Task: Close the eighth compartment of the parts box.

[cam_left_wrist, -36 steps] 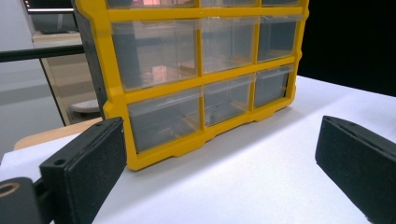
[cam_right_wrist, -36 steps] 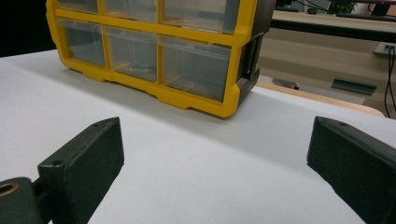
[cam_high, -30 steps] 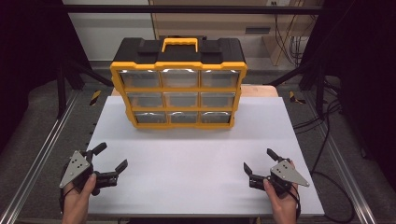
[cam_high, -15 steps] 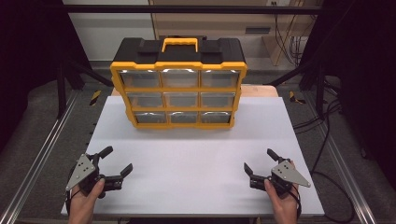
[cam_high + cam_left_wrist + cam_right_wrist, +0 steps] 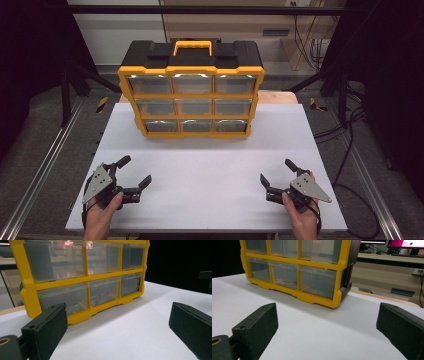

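Note:
A yellow and black organizer box [image 5: 192,95] with clear drawers and a yellow handle stands upright at the far middle of the white table [image 5: 210,170]. My left gripper [image 5: 134,171] is near the front left corner, open, nothing between its jaws. My right gripper [image 5: 276,172] is near the front right, open as well and holding nothing. Both point toward the box. In the left gripper view the box [image 5: 82,277] fills the upper left beyond the jaws. In the right gripper view the box [image 5: 297,267] stands ahead to the left.
Metal rails run along both sides of the table [image 5: 45,165]. Cables [image 5: 345,125] lie on the floor at the right. A wooden strip [image 5: 280,96] shows behind the box. A wide stretch of white tabletop lies between the grippers and the box.
My left gripper has moved rightward and slightly forward along the front of the table. The right gripper has barely moved. Both stay open.

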A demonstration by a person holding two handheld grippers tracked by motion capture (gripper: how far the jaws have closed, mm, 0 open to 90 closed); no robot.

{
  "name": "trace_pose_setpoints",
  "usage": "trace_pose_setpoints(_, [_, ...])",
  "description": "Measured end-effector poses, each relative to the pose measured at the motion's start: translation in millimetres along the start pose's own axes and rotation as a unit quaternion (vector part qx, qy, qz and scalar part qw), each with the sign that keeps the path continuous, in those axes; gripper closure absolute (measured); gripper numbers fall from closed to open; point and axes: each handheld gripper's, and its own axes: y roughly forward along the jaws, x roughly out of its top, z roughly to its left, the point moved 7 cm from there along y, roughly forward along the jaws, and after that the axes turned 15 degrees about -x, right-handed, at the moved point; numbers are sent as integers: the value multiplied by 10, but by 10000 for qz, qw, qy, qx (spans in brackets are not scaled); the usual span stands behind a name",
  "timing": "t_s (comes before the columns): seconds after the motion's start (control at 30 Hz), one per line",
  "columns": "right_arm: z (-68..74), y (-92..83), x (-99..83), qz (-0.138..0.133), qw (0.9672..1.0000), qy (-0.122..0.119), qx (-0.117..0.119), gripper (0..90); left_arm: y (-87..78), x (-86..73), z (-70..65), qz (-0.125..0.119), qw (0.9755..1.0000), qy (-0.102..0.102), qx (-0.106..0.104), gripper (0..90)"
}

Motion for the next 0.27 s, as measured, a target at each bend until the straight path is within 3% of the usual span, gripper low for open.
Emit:
trace_pose_setpoints(0.17, [50,21,-19,13,10000,-34,33,38,38,-51,12,13,9999,-96,34,19])
trace_pose_setpoints(0.27, [47,34,-21,13,9999,-107,-31,40,67,-126,23,214,9996,-128,98,19])
